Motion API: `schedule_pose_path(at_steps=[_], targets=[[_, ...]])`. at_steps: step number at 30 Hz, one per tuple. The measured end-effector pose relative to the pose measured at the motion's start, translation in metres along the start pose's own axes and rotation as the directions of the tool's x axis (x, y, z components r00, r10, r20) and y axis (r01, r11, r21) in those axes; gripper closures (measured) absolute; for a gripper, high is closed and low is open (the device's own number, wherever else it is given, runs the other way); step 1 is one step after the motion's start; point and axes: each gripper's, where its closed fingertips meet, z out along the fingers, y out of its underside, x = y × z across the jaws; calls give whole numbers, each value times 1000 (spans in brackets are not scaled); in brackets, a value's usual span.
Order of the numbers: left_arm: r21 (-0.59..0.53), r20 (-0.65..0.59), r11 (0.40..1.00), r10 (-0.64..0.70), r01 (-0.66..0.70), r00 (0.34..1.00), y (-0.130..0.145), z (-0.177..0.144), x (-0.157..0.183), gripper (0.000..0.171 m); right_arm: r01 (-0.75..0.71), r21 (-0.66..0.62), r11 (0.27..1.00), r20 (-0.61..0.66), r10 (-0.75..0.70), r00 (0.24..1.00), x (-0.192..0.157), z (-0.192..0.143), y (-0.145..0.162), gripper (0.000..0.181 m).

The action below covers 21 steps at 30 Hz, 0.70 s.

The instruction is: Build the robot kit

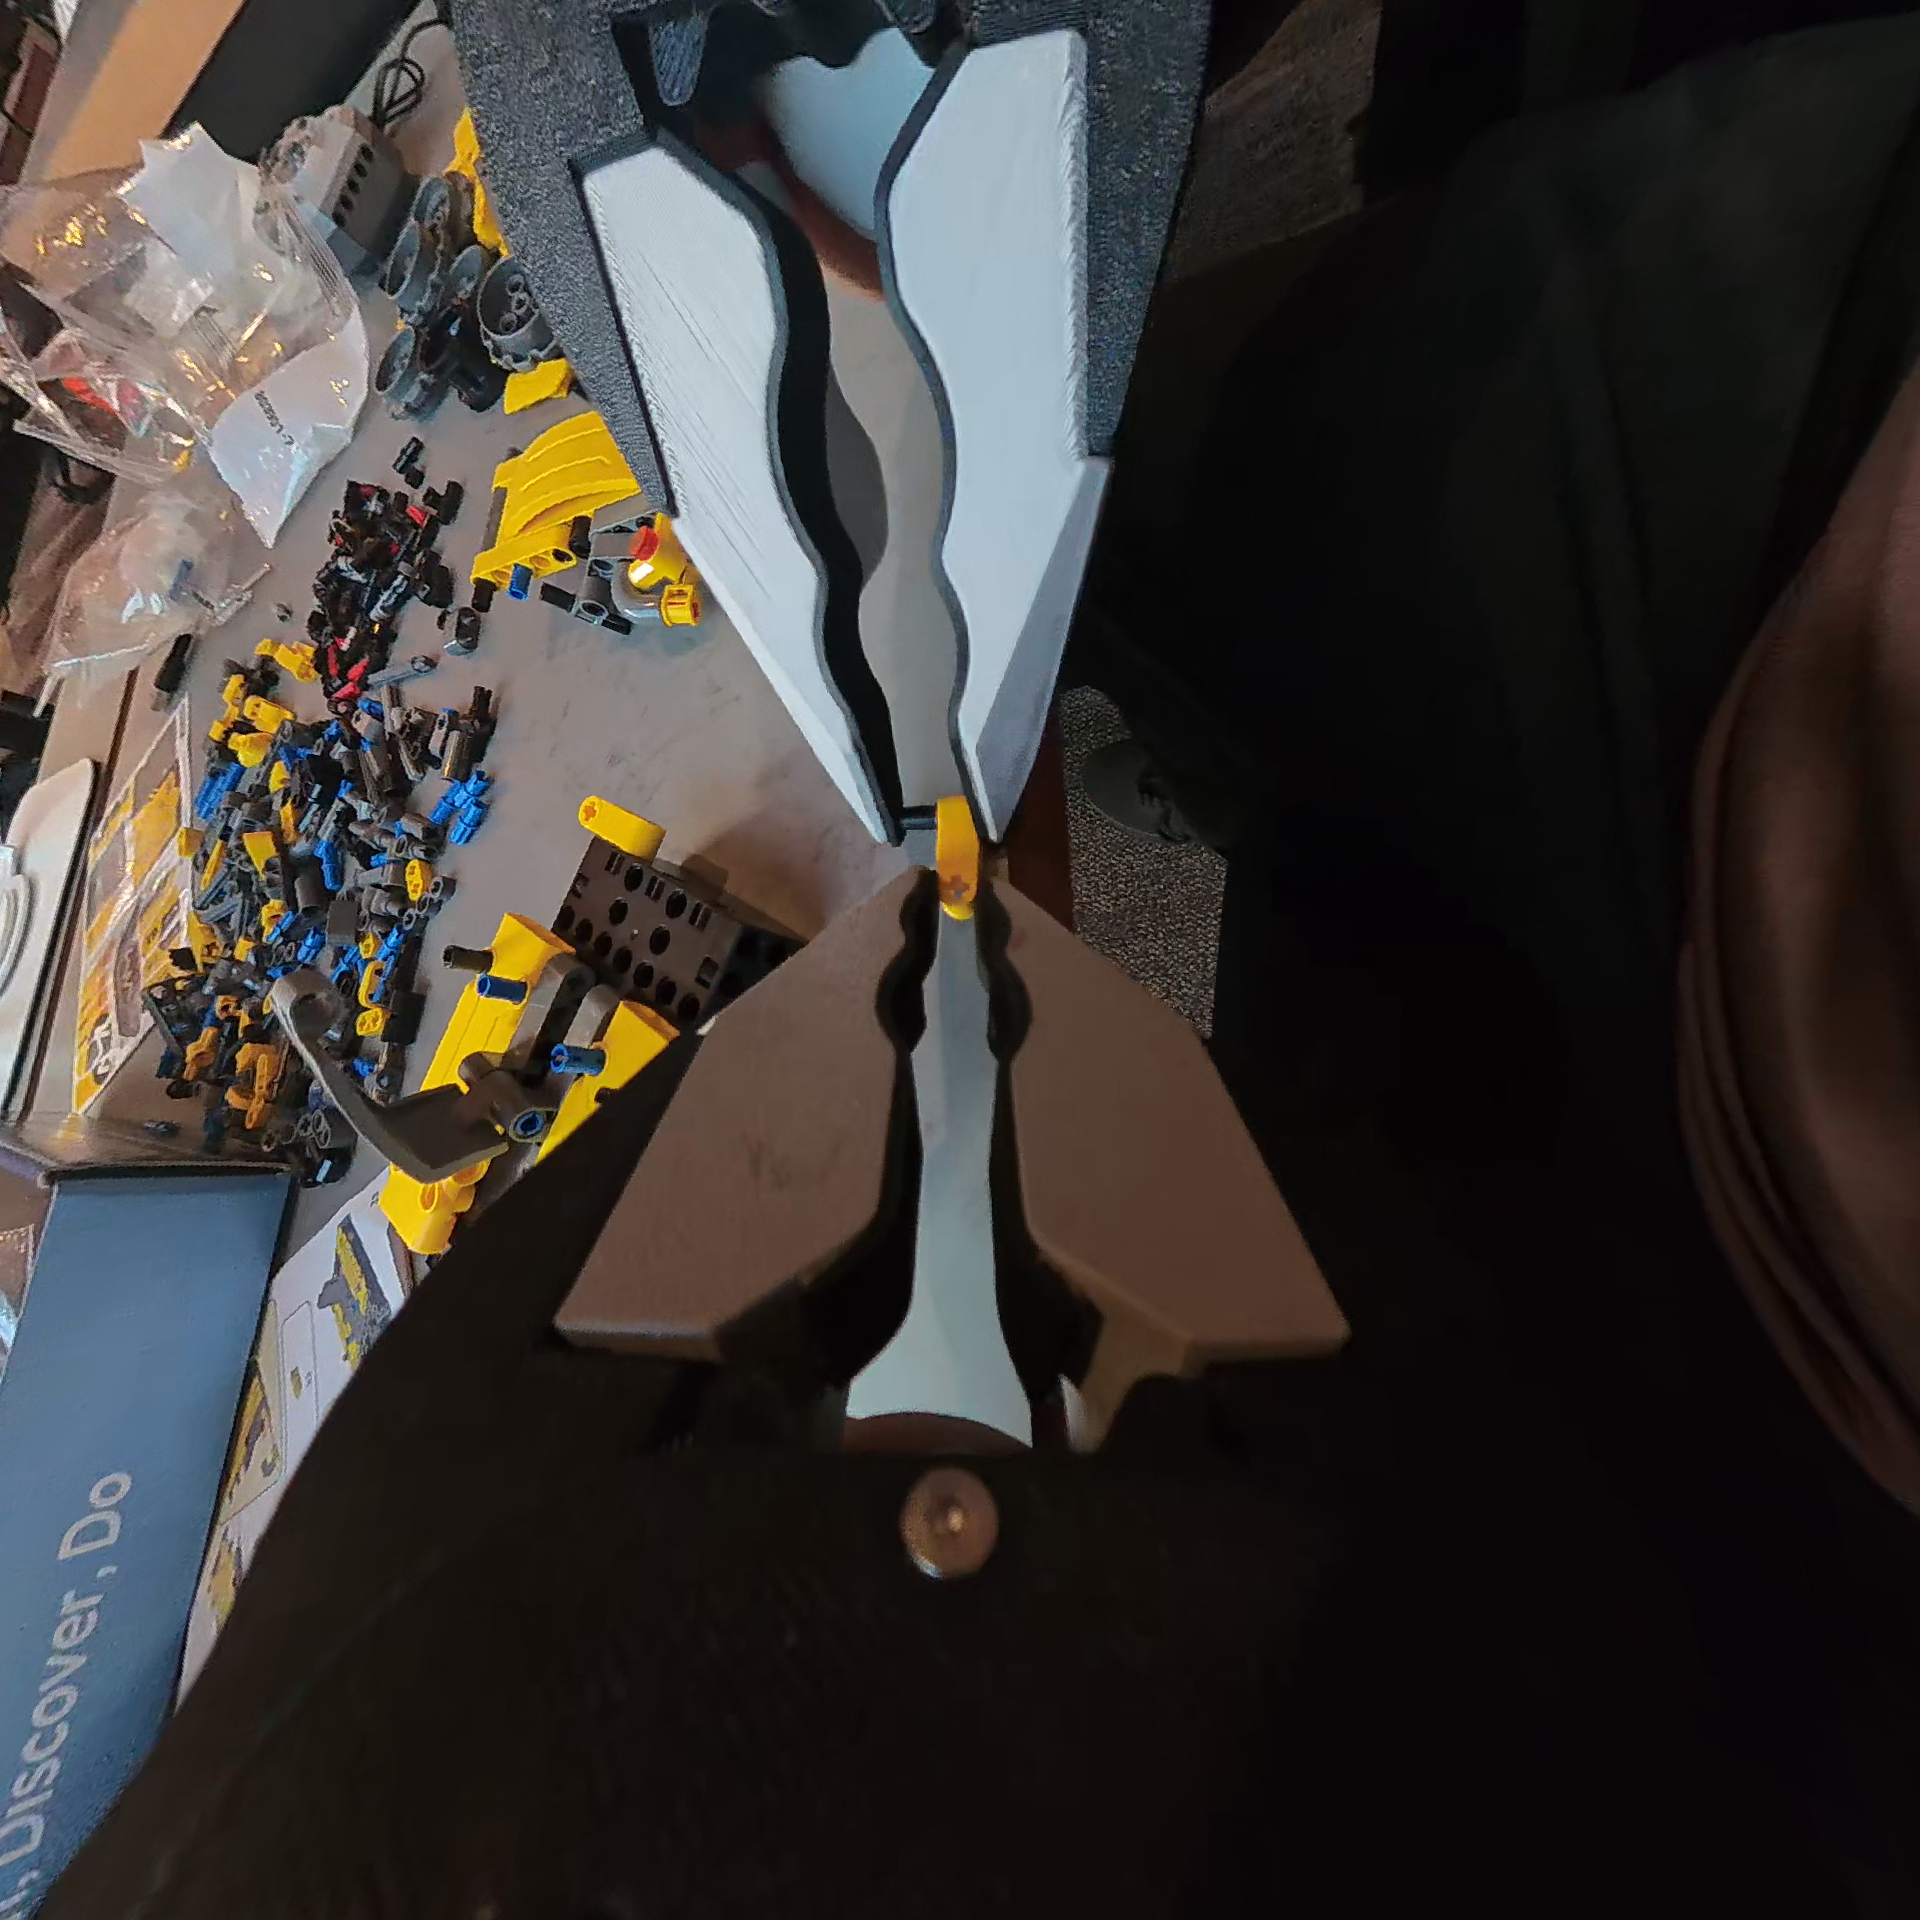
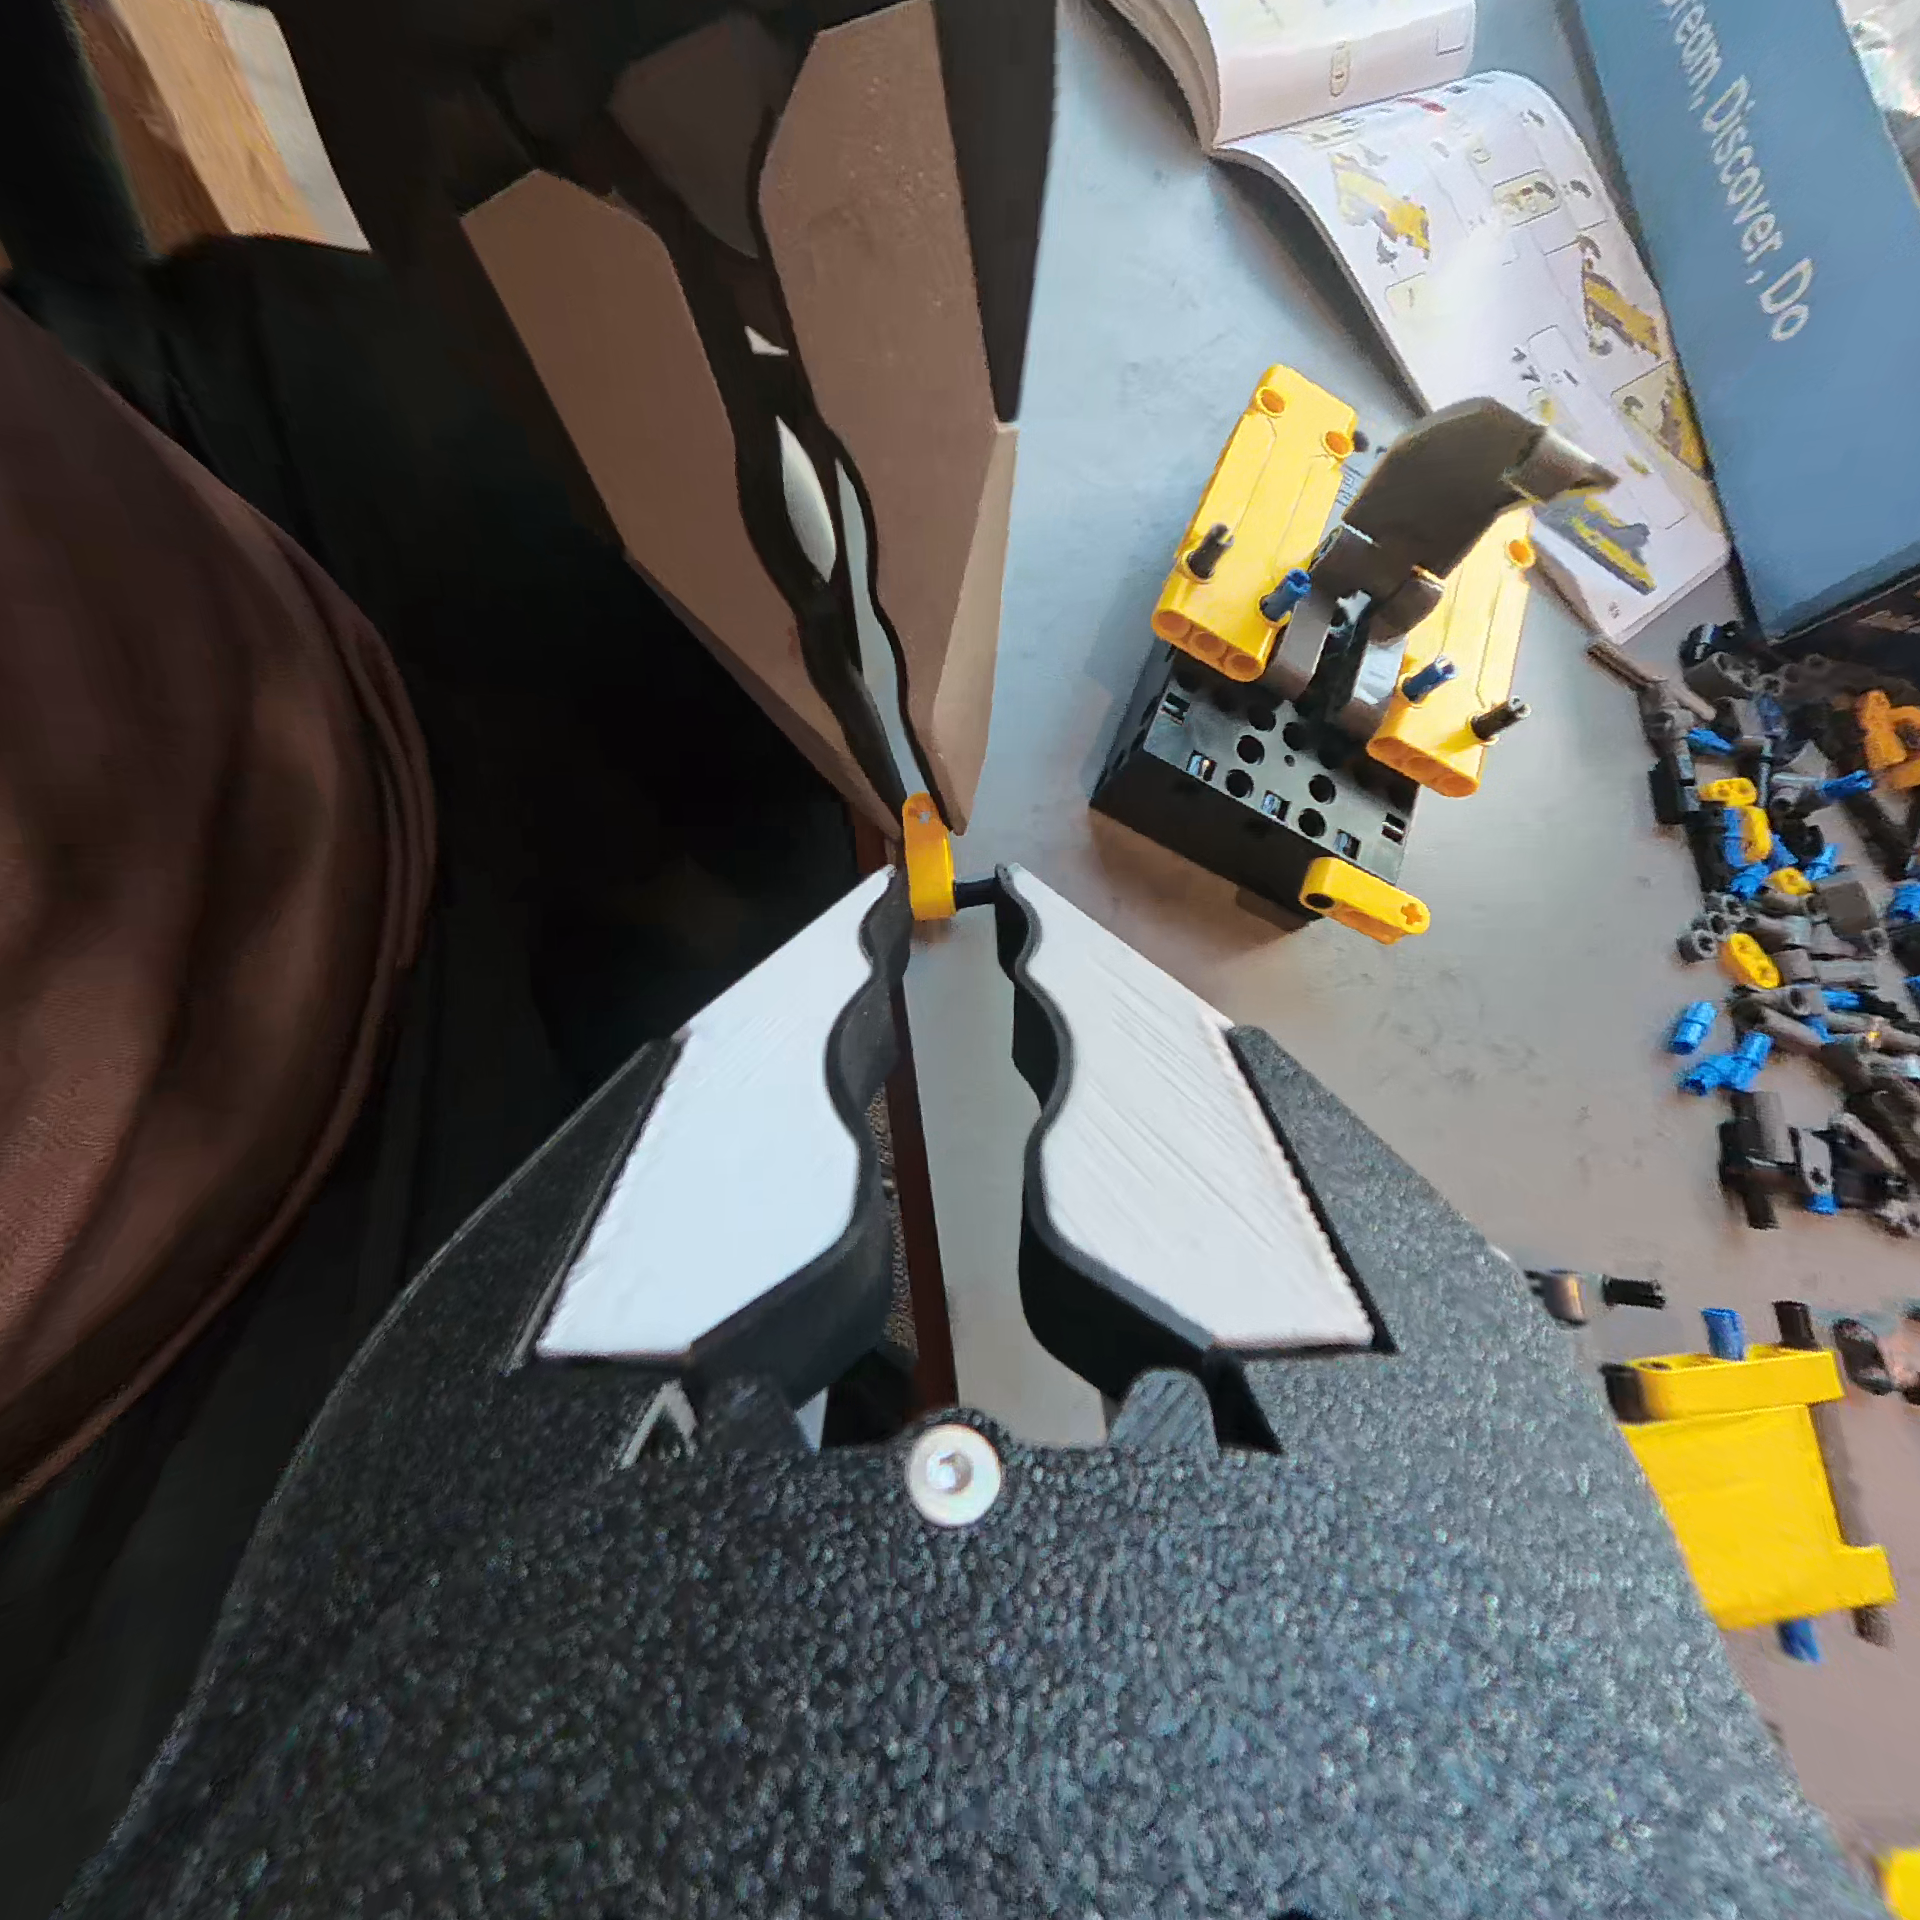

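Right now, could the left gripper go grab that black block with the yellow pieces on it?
Probably not yet. The left gripper is shut on a small yellow piece that the right gripper holds too. The black block sits uncovered on the table, off to one side.

The left gripper (image 1: pixel 956 883), with tan-brown fingers (image 1: pixel 790 1122) lined in black, points forward from its dark body; its tips are drawn nearly together, clamped on a small part; the right gripper (image 2: pixel 948 883), with white ribbed fingers (image 2: pixel 1174 1164) on a speckled black body, meets it tip to tip from the opposite direction; its tips stand narrowly apart, pinching across the same small part; both grippers are held level, above the surface's edge.
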Motion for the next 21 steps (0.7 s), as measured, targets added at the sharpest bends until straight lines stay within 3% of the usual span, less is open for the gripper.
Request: schedule_pose_path(at_steps=[4, 10, 14, 21], targets=[[-42, 41, 996, -82, 84, 996, 4, 2, -8, 167, 35, -3, 999, -79, -35, 996, 7, -2, -1, 165], [-13, 100, 977, -211, 213, 972, 6, -3, -5, 167, -54, 48, 997, -139, 61, 988, 35, -28, -1, 158], [4, 111, 972, -233, 234, 966, 10, -10, -1, 167, -177, 72, 982, -99, 183, 978, 59, -33, -3, 134], [-1, 136, 976, -215, 218, 967, 12, -19, -2, 167, -182, -94, 979, 32, 186, 982, 66, 8, 0, 118]])
